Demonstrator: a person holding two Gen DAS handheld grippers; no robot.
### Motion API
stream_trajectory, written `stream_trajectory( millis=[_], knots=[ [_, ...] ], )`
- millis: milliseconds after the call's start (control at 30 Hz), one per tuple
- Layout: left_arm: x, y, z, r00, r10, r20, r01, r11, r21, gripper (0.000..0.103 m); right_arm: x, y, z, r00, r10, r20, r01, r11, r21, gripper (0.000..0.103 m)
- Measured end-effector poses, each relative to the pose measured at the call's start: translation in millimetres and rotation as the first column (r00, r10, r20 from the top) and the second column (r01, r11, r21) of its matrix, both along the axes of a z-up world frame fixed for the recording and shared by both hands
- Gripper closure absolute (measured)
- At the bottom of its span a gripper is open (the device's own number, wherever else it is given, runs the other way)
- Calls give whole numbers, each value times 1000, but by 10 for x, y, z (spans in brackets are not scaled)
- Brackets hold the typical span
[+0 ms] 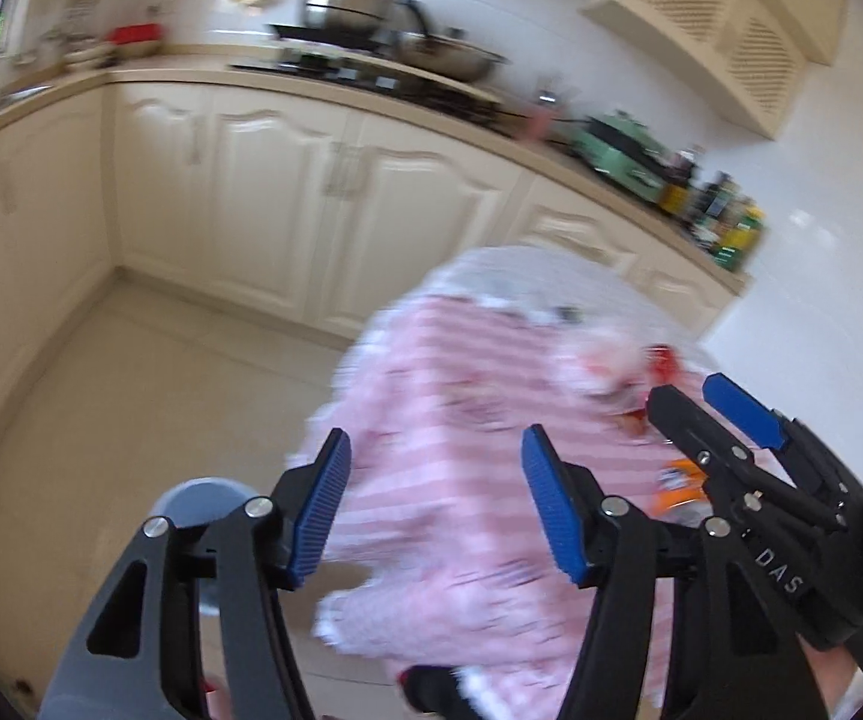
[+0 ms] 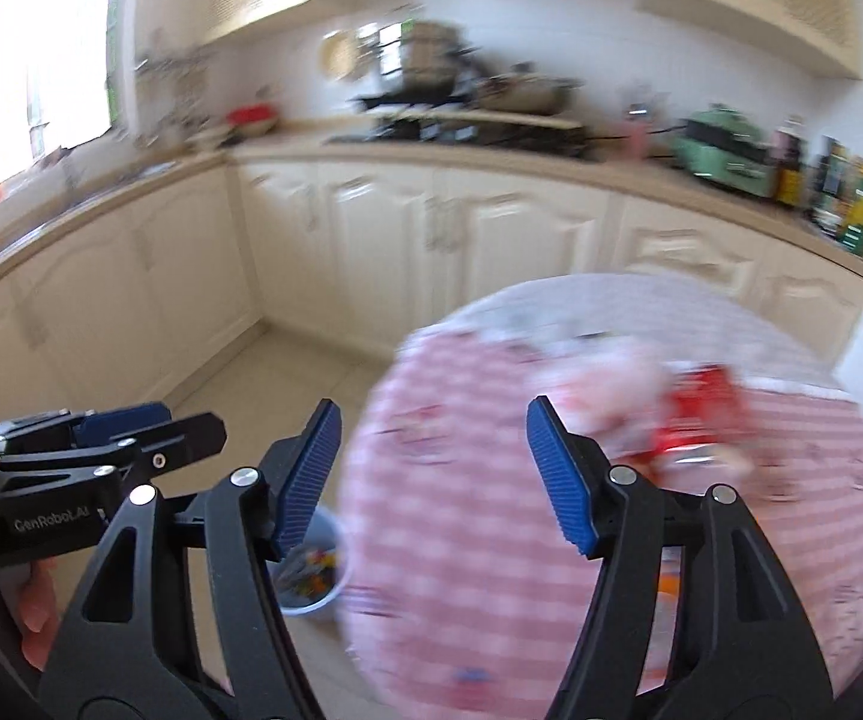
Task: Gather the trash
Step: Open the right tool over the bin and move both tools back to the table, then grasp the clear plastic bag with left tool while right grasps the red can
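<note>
While both views are blurry, the trash can be made out as a small heap on a round table with a pink and white checked cloth. The heap has a red wrapper, some crumpled pale pink stuff and an orange piece. It lies on the far right part of the table. It is too smeared to tell which way any piece points or where its long side runs.

The left gripper hangs over the near left part of the table. Its two blue pads stand apart, about half way open, and nothing is between them. It touches nothing.

The right gripper hangs over the near side of the table too. Its blue pads also stand apart with nothing held between them. In the left wrist view it shows at the right, just beside the trash heap, but I cannot tell if it touches it.

A grey bin stands on the floor, just left of the table, with small colourful bits inside. A person's fingers wrap the handle at the near left.

Far behind, a long cream counter runs along the wall with pots, a green box and bottles on it.
</note>
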State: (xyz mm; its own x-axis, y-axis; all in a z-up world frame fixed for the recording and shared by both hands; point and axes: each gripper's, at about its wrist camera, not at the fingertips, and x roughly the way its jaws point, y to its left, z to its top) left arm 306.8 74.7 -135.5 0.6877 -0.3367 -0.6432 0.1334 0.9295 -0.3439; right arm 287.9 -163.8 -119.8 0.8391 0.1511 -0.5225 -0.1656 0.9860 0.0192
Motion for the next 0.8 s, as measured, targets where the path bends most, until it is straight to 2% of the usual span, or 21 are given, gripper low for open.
stream_trajectory(
  millis=[167,300,367,700,800],
  knots=[
    [249,-637,74,996,-88,-7,88,996,-7,41,53,-779,-1,989,-145,-12,146,988,41,37],
    [451,-1054,39,986,-165,-19,164,986,-33,38,179,-1208,-141,979,-190,-69,195,977,85,37],
    [623,-1231,-30,983,-175,-47,174,984,-29,38,266,-1377,-235,974,-201,-100,211,971,110,37],
    [1337,-1423,-437,983,-119,-137,108,990,-88,38,667,-1785,-548,961,-163,-224,219,943,252,37],
    [1481,-1425,-596,976,-127,-179,102,984,-146,38,805,-1852,-629,955,-135,-263,215,928,304,37]
  ],
)
